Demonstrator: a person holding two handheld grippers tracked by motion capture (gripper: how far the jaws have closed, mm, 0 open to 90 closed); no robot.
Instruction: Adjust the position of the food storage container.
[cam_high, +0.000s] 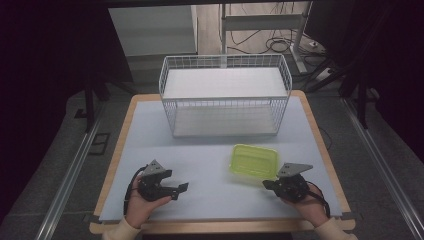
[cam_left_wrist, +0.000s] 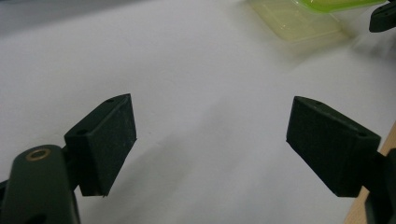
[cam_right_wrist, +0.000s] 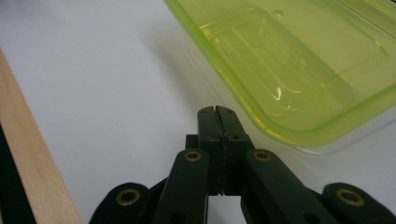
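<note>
Currently the green container (cam_high: 253, 161) sits on the white table (cam_high: 200, 150), in front of the wire basket (cam_high: 225, 95), toward the right side. Right gripper (cam_high: 266, 184) has its jaws pressed together with nothing between them, tips just beside the container's near edge (cam_right_wrist: 289, 135), not clearly touching. Left gripper (cam_high: 180, 192) rests over bare table, well apart from the container, jaws wide, nothing between them.

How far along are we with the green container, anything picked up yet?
Nothing looks done: the green container lies flat on the table, outside the wire basket. In hand: the right gripper sits shut, empty, beside its rim; the left gripper is open over bare table. Gripping and any move remain.
</note>
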